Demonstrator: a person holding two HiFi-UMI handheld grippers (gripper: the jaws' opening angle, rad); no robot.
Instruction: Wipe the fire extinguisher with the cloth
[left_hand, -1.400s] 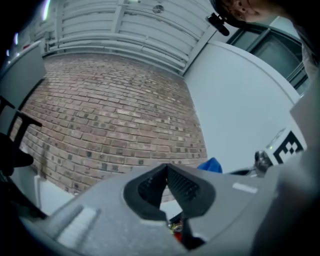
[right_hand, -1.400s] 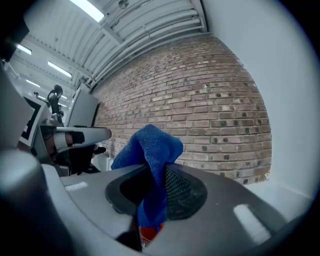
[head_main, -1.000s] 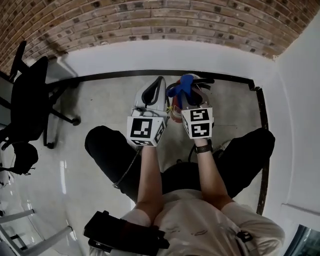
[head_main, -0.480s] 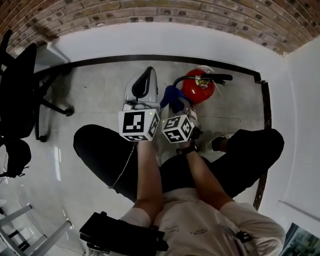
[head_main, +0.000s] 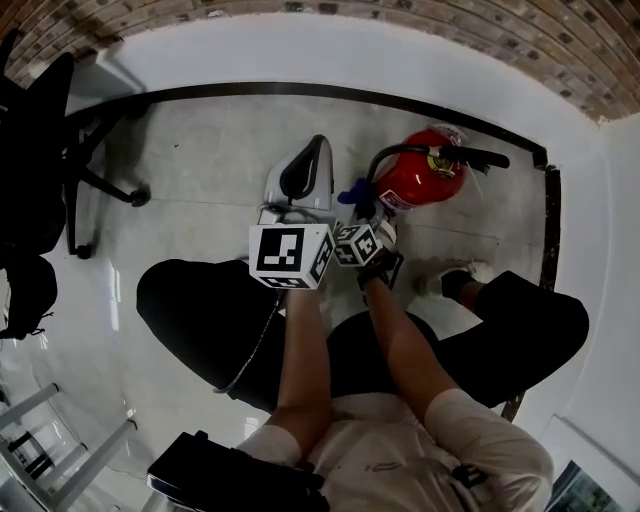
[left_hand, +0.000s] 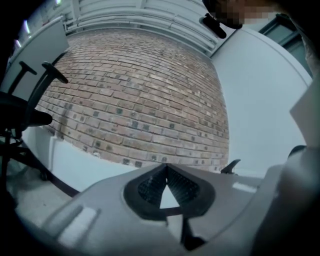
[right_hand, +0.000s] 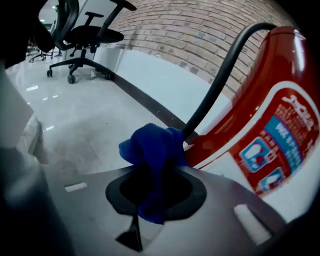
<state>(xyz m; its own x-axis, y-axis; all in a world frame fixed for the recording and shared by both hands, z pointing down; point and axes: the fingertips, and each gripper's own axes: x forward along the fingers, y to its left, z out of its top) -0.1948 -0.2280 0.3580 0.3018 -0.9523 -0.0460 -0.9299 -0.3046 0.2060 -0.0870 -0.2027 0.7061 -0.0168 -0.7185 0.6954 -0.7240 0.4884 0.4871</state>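
A red fire extinguisher (head_main: 420, 180) stands on the floor near the wall, its black hose (head_main: 378, 165) curving off to the left. In the right gripper view its labelled body (right_hand: 272, 115) fills the right side. My right gripper (head_main: 363, 203) is shut on a blue cloth (head_main: 353, 190), which bunches out of the jaws (right_hand: 152, 150) against the lower left side of the extinguisher, beside the hose (right_hand: 220, 75). My left gripper (head_main: 318, 150) is held up just left of it, shut, with nothing between its fingers (left_hand: 166, 167), and it touches nothing.
A brick wall (left_hand: 135, 95) with a white base and a black floor strip (head_main: 250, 90) runs behind. A black office chair (head_main: 45, 150) stands at the left. The person's black-clad legs and a white shoe (head_main: 455, 280) lie close to the extinguisher.
My right gripper has drawn back towards the person with the cloth, from over the extinguisher's top to its left side. The extinguisher now shows in full. The left gripper has barely moved.
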